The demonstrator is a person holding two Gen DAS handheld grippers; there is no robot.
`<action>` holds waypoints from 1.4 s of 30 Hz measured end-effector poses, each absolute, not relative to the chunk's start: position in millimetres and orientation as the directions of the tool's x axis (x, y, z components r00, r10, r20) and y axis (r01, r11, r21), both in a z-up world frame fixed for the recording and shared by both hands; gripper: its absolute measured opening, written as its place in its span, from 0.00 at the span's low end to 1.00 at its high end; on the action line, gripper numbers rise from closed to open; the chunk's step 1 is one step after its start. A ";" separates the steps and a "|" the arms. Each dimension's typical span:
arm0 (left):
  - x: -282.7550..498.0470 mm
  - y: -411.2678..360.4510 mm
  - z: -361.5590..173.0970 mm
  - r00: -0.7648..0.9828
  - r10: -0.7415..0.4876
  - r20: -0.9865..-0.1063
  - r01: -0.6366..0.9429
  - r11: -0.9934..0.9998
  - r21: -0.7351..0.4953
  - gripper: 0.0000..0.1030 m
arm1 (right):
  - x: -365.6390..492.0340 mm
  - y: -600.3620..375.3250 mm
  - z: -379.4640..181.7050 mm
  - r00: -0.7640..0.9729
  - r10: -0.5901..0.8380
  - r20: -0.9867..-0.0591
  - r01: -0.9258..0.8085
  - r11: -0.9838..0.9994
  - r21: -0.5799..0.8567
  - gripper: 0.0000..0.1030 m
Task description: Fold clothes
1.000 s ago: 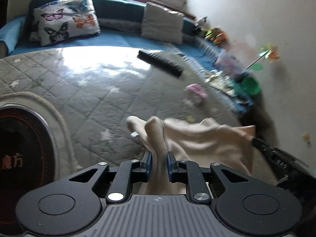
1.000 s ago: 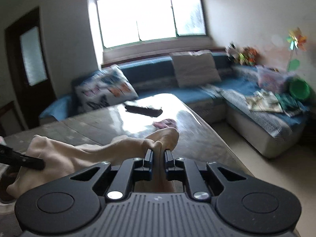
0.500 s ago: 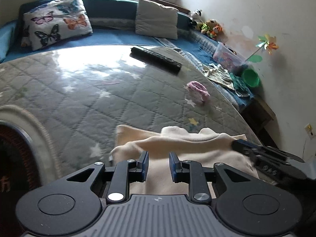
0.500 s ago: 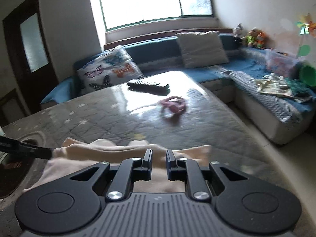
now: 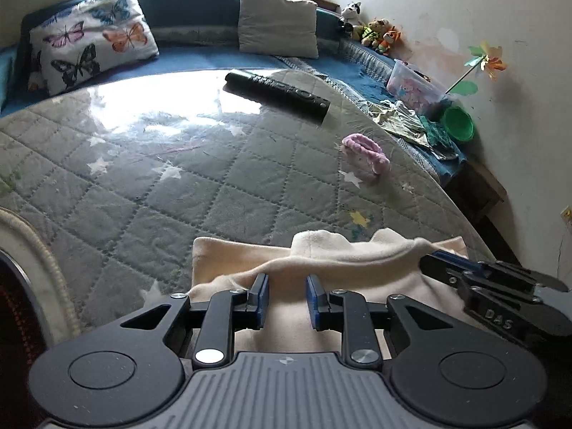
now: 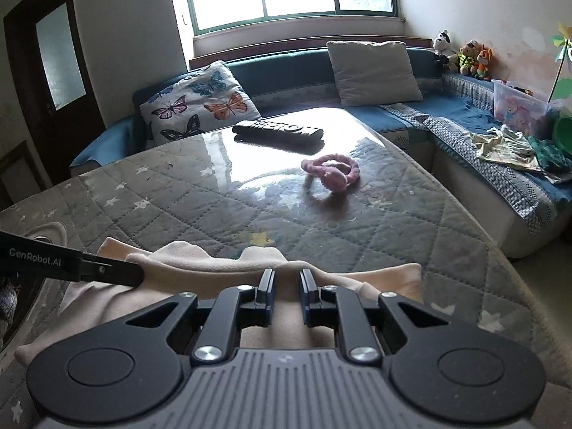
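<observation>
1. Just let go with the left gripper (image 5: 286, 286): jaws set well apart, nothing pinched between them. Same with the right gripper (image 6: 287, 279), parted a little less widely and likewise empty.
2. Had clamped a raised bunch of the cream fleece garment (image 5: 339, 261) in both tools a second earlier. Had lowered it onto the table and begun to part the jaws half a second earlier. Opened wider by this moment.
3. Left the garment lying doubled, directly beneath and just ahead of both sets of fingertips, on the grey quilted table cover (image 5: 178, 186). Showed a rounded folded ridge running crosswise right at the fingertips, with a lower layer poking out beyond it.
4. Judged this fold as laid and released. Probably called next for a fresh grip on one end, to bring it across.
5. Counted, from the tools outward:
   - one garment, under both;
   - two grippers, side by side, each visible at the edge of the other's view;
   - one pink fuzzy hair band (image 5: 364, 153), ahead and right of the left tool, well clear of the cloth;
   - one long black remote control (image 5: 277, 93), farther ahead;
   - two cushions on the sofa beyond, a butterfly-print cushion (image 5: 89, 43) and a plain grey cushion (image 5: 277, 23);
   - three small plush toys (image 6: 461, 52), far ahead to the right;
   - one green plastic bowl (image 5: 457, 125), off to the right.
</observation>
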State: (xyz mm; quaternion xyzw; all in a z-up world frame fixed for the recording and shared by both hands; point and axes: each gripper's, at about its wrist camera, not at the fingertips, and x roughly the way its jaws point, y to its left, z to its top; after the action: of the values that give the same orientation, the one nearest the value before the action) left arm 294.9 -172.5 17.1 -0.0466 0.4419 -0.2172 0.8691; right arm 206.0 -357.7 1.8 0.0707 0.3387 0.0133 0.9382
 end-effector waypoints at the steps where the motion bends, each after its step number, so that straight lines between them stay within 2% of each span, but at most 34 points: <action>1: 289.5 -171.8 19.7 0.520 -0.419 -0.744 0.344 0.901 -0.267 0.29 | 200.9 -357.8 5.0 0.772 0.077 -0.630 0.018 0.990 0.142 0.15; 3: 276.7 -171.8 25.0 0.532 -0.413 -0.739 0.360 0.901 -0.244 0.32 | 188.2 -357.0 10.9 0.777 0.083 -0.624 0.005 0.990 0.138 0.20; 9: 233.5 -179.2 35.5 0.544 -0.423 -0.724 0.445 0.878 -0.178 0.32 | 140.9 -353.7 18.0 0.782 0.100 -0.615 -0.020 0.991 0.135 0.20; 13: 211.4 -177.9 32.2 0.541 -0.424 -0.726 0.471 0.868 -0.156 0.32 | 109.0 -357.3 13.7 0.783 0.062 -0.618 0.010 0.994 0.112 0.21; 22: 193.1 -156.6 25.5 0.562 -0.396 -0.726 0.432 0.889 -0.151 0.33 | 79.7 -357.0 13.7 0.795 0.046 -0.605 0.011 0.996 0.090 0.21; 27: 187.9 -150.5 23.7 0.577 -0.376 -0.725 0.421 0.898 -0.131 0.34 | 90.4 -331.9 17.5 0.807 0.108 -0.580 -0.063 0.993 0.097 0.23; 30: 185.1 -148.4 22.2 0.579 -0.369 -0.727 0.421 0.899 -0.121 0.35 | 102.5 -312.6 12.6 0.804 0.130 -0.580 -0.104 0.991 0.079 0.32; 32: 181.9 -147.0 22.9 0.585 -0.365 -0.725 0.424 0.899 -0.111 0.39 | 106.4 -302.7 5.3 0.791 0.130 -0.598 -0.118 0.991 0.059 0.32; 34: 177.1 -145.6 23.7 0.591 -0.359 -0.722 0.426 0.899 -0.098 0.49 | 102.4 -295.6 2.3 0.796 0.107 -0.596 -0.124 0.992 0.012 0.34; 36: 171.9 -144.6 23.1 0.595 -0.351 -0.723 0.427 0.900 -0.086 0.49 | 95.5 -293.0 1.5 0.795 0.103 -0.597 -0.127 0.992 0.001 0.42; 38: 165.6 -143.7 22.3 0.598 -0.346 -0.723 0.428 0.901 -0.077 0.51 | 89.5 -292.6 1.9 0.793 0.107 -0.599 -0.126 0.992 0.010 0.43; 40: 159.8 -142.8 22.2 0.598 -0.345 -0.724 0.430 0.900 -0.074 0.58 | 84.6 -292.3 2.5 0.797 0.096 -0.597 -0.110 0.994 0.012 0.44; 42: 154.0 -141.6 22.9 0.598 -0.346 -0.723 0.432 0.899 -0.073 0.64 | 80.6 -293.8 3.6 0.799 0.090 -0.595 -0.091 0.995 0.028 0.56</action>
State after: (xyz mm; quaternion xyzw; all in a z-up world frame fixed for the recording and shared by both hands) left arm 154.0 -141.6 22.9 0.0549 0.3919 -0.2180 0.8921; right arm 80.6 -293.8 3.6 -0.0010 0.3136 0.0478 0.9483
